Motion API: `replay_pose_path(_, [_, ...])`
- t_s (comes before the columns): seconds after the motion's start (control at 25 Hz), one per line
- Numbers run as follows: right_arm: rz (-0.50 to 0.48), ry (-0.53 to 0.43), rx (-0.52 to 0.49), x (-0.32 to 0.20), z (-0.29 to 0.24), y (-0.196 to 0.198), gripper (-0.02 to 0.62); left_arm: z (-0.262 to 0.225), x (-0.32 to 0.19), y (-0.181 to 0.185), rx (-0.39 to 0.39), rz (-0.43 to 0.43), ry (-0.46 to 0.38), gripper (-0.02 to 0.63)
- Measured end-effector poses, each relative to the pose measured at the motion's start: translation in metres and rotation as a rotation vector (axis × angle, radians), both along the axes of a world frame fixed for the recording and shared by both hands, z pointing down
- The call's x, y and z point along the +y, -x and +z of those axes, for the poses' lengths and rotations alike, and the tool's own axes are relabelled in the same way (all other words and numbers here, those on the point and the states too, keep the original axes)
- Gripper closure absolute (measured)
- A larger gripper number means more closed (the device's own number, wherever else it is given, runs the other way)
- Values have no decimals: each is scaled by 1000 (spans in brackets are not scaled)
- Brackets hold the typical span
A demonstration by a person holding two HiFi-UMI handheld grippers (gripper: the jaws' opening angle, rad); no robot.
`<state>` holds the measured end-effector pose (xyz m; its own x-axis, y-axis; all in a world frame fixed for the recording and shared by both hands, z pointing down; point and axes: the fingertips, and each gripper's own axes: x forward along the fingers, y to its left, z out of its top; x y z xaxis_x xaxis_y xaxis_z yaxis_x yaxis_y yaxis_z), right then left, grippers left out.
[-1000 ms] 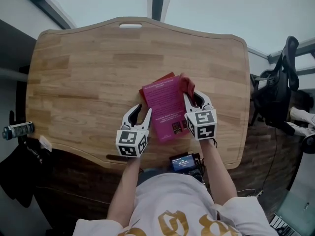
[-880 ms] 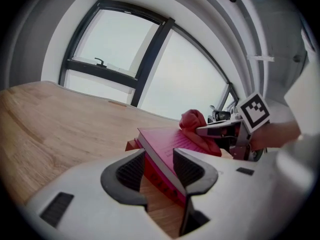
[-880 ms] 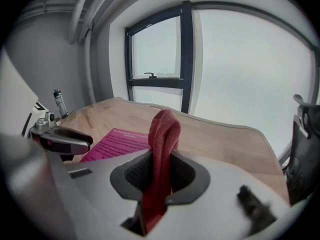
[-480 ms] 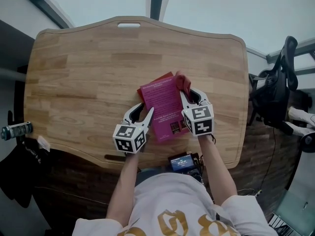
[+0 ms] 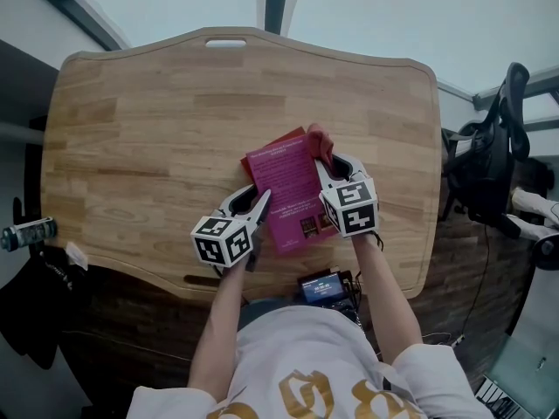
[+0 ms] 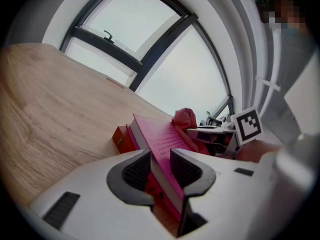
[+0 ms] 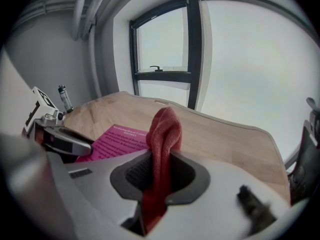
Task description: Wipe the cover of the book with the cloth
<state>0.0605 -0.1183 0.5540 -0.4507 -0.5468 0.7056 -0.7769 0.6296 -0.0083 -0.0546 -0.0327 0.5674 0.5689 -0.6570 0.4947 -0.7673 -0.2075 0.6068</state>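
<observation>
Head view: wooden table (image 5: 140, 147), book (image 5: 288, 190), window (image 5: 367, 16)

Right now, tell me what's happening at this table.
A person works two handheld grippers over a wooden table. The left gripper is closing its jaws on the near edge of the pink book. The right gripper is shut on a red cloth at the book's far right corner.

Office-like room — wooden desk (image 5: 131, 147), large framed window (image 7: 165, 39).
</observation>
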Motion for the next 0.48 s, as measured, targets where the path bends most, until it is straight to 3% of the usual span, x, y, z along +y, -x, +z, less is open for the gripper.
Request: replay_pose_path(0.48, [-28, -14, 21, -7, -1, 8, 522, 1, -2, 0, 33, 0, 45, 488])
